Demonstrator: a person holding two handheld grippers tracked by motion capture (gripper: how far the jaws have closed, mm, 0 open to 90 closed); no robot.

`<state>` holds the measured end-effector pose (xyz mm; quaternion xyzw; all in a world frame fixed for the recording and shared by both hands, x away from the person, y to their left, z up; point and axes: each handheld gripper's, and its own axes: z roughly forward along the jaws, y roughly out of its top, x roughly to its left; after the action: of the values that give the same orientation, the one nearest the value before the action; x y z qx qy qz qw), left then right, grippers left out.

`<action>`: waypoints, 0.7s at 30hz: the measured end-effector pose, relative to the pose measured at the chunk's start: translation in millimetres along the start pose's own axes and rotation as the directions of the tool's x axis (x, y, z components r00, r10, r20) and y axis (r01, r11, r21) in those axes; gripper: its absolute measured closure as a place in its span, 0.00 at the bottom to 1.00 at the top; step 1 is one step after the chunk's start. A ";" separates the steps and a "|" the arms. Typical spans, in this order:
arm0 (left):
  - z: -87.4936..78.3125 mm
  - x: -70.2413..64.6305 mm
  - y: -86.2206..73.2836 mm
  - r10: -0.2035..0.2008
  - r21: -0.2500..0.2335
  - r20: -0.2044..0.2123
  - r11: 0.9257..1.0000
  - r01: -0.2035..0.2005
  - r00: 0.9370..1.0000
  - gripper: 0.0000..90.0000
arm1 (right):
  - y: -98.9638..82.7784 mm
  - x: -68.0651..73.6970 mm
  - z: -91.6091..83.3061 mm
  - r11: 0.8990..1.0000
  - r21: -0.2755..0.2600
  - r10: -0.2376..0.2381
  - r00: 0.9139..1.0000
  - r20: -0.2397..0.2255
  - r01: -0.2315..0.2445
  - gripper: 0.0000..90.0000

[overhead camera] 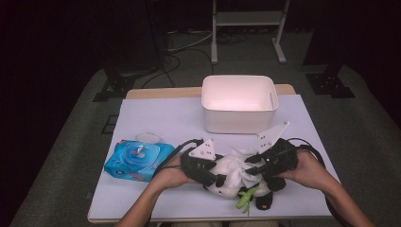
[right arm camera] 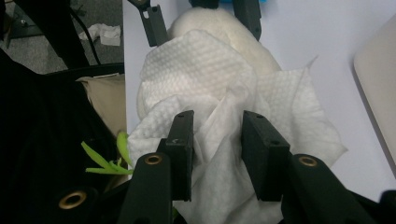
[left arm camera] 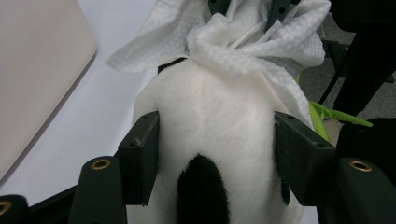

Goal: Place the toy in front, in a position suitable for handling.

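Plush toy: a white and black panda-like soft toy (overhead camera: pixel 226 182) lies at the near edge of the table (overhead camera: pixel 156 116), between the two hands, with green leaf-like parts (overhead camera: pixel 246 197) at its near side.
Left gripper: the left gripper (overhead camera: pixel 211 176) has its jaws set at a middling width, both pads pressed into the white fur of the toy's body (left arm camera: pixel 212 126), so it holds the toy.
Right gripper: the right gripper (overhead camera: pixel 251 166) has a bunched white wipe (right arm camera: pixel 219 121) between its jaws; the pads sit at the folds, but whether they pinch it I cannot tell.
Wipe: it is draped over the far end of the toy from the left gripper view, crumpled and touching the fur.
In the way: the wipe hides much of the toy from the right gripper's side.
Left of the toy: a blue pack of wet wipes (overhead camera: pixel 137 160), lid (overhead camera: pixel 148 137) open, near the left hand.
Farther back: a white bin (overhead camera: pixel 239 105) stands apart behind the toy.
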<state>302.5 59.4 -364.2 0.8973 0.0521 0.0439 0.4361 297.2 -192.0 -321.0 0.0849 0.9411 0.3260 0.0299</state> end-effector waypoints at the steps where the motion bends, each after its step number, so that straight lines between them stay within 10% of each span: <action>1: -0.3 -0.2 0.5 0.007 0.004 0.000 1.000 -0.007 1.000 0.41 | 0.9 -0.1 0.9 1.000 0.000 -0.002 1.000 0.000 0.002 0.71; 12: 1.7 -3.7 2.5 0.026 0.018 -0.002 1.000 -0.026 1.000 0.41 | 13.8 -1.7 21.8 1.000 0.020 0.007 1.000 -0.011 -0.007 0.69; 21: 1.8 -6.1 -0.4 0.035 0.003 -0.002 0.999 -0.035 0.999 0.40 | 15.5 -1.2 18.4 0.999 0.044 -0.021 1.000 0.008 0.021 0.91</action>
<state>296.7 57.4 -365.8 0.8987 0.0370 0.0524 0.4338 302.6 -169.1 -325.9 0.0769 0.9487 0.3046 0.0352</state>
